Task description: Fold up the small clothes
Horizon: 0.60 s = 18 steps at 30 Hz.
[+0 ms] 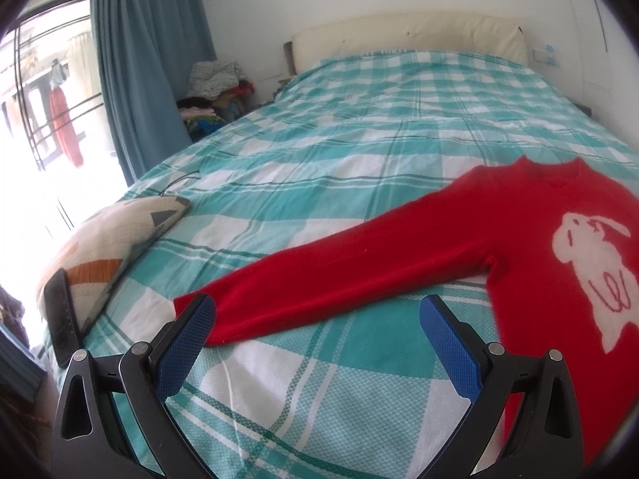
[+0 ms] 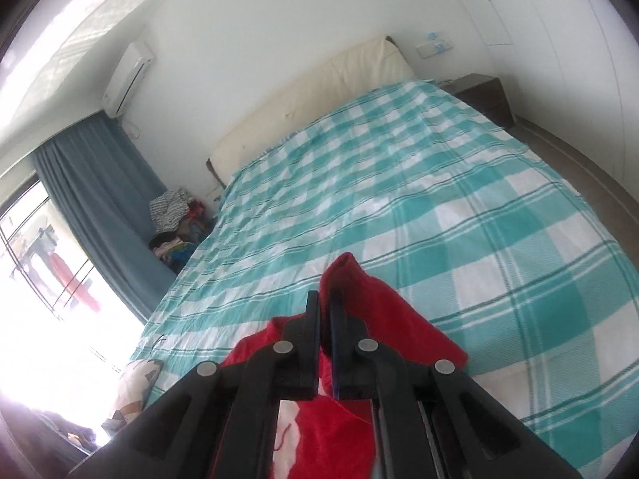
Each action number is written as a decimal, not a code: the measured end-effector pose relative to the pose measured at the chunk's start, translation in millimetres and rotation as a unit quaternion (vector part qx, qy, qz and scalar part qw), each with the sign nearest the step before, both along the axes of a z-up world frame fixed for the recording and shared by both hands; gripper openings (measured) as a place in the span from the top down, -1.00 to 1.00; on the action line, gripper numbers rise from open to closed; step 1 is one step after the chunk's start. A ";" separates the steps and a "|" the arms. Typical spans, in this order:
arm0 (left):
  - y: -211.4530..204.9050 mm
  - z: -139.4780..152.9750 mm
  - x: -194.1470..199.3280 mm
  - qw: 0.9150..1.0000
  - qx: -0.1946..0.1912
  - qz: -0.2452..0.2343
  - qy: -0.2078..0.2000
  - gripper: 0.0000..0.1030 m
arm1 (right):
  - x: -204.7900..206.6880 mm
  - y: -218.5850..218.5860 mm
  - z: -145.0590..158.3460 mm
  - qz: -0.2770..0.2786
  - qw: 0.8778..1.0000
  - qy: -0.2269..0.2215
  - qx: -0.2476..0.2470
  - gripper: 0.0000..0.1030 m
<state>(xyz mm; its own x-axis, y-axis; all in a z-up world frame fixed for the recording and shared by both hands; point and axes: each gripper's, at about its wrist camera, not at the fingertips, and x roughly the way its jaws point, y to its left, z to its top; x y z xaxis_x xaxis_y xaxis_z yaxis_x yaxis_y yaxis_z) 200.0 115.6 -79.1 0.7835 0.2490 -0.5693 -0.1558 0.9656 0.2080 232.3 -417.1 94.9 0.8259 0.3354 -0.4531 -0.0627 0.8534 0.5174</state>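
sweater: red knit [image 1: 459, 235] with a white bunny on the chest, lying flat on the checked bedspread [image 1: 319, 127], body at the right of the frame, one sleeve reaching toward lower left

left gripper: [image 1: 315, 319] spread wide, holding nothing, cuff end just by its left finger

right gripper: [image 2: 324, 311] pressed together, pinching a fold of red fabric, lifted off the bed

step: looks like the sleeve fold-in

tip: I'd grab the cuff [image 1: 191, 307] itself, not mid-sleeve, and carry it across the chest so it lands flat

watch out: the fuzzy knit probably bunches, keep the right pinch low

clutter: pillow [image 1: 104, 247] with a phone [image 1: 60, 319] lower left, well clear
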 end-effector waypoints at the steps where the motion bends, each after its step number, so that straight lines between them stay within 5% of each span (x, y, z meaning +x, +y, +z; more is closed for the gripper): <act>1: 2.0 0.3 0.6 1.000 -0.004 0.001 0.001 -0.98 | 11.0 25.7 -0.2 0.024 1.000 0.002 -0.009 0.92; 8: 18.8 0.8 4.5 0.999 -0.028 0.030 0.004 -0.98 | 64.5 158.1 -47.7 0.123 0.990 0.038 -0.060 0.92; 12: 24.7 -2.4 7.6 0.998 -0.039 0.040 0.015 -0.98 | 84.1 194.1 -90.1 0.163 0.984 0.060 -0.035 0.88; 13: 25.7 -2.9 7.8 0.998 -0.041 0.042 0.017 -0.98 | 88.7 199.9 -102.2 0.180 0.981 0.074 -0.016 0.71; 14: 26.2 -3.2 8.0 0.998 -0.041 0.044 0.017 -0.98 | 90.4 203.1 -112.4 0.194 0.977 0.086 0.005 0.24; 16: 26.3 -3.1 7.8 0.998 -0.040 0.045 0.017 -0.98 | 80.2 206.9 -121.5 0.204 0.976 0.076 0.034 -0.32; 18: 26.7 -3.3 8.1 0.998 -0.040 0.045 0.017 -0.98 | 68.2 200.8 -126.9 0.207 0.975 0.067 0.037 -0.33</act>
<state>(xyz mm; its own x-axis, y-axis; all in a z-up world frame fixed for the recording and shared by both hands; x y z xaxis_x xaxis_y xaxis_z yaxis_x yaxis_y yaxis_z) 208.1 142.3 -82.4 0.7400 0.2695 -0.6162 -0.2363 0.9620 0.1369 300.5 -216.3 -31.9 0.5479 0.6634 -0.5097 -0.3213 0.7294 0.6039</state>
